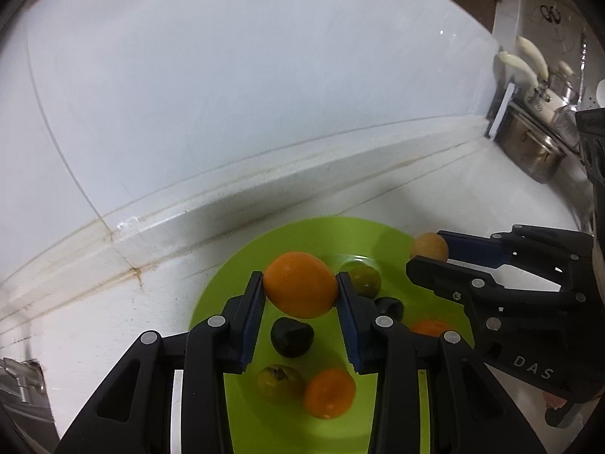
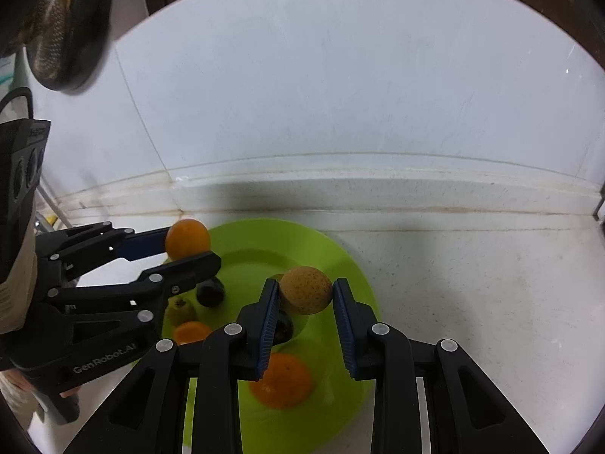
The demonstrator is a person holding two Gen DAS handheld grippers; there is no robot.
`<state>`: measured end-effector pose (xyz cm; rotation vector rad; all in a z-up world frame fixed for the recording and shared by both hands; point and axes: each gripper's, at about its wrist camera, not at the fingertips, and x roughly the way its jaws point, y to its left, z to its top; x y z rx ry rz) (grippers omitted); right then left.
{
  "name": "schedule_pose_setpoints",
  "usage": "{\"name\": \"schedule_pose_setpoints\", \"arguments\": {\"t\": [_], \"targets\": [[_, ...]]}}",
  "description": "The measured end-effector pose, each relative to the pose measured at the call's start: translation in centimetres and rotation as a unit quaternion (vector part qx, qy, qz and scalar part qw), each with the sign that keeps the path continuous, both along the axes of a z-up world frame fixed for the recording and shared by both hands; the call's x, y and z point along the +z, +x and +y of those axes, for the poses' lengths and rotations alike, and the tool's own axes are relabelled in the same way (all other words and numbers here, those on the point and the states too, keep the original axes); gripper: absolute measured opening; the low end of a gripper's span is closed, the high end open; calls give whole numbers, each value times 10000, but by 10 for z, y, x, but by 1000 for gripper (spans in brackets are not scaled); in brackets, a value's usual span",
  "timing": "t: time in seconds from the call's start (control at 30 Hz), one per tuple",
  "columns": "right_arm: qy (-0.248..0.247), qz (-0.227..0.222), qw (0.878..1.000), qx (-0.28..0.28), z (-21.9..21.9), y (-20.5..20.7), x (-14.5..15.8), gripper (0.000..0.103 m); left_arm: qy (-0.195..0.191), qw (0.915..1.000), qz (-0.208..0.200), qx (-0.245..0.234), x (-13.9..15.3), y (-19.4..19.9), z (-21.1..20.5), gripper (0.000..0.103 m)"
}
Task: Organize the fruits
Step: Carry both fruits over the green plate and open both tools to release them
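1. Left gripper (image 1: 298, 289) clamps an orange (image 1: 300, 283) above the green plate (image 1: 242, 265).
2. Right gripper (image 2: 305, 291) clamps a speckled tan fruit (image 2: 306, 289) above the same plate.
3. Other fruits lie on the plate.

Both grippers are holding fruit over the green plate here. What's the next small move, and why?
Probably lower both a little more, then open. The left gripper grips an orange and the right gripper a tan fruit, both held above the plate, where other fruit already lies.
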<state>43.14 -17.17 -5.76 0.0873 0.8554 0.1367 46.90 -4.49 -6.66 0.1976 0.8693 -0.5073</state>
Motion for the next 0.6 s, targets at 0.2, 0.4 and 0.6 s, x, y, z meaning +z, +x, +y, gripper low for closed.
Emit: {"name": "schedule_pose_setpoints", "arguments": {"t": [0.2,0.4,0.6], "targets": [[47,148,9999,-15,-3,8,-13,30,52,9998,181,-69,-11,8,-7,37],[107,201,9997,-41,-6,10,-17,33,19,9997,237,-62,-12,9,-3,49],[49,103,9999,-54,-6,5,-10,38,66,9999,92,105,1,1,2,52]]}}
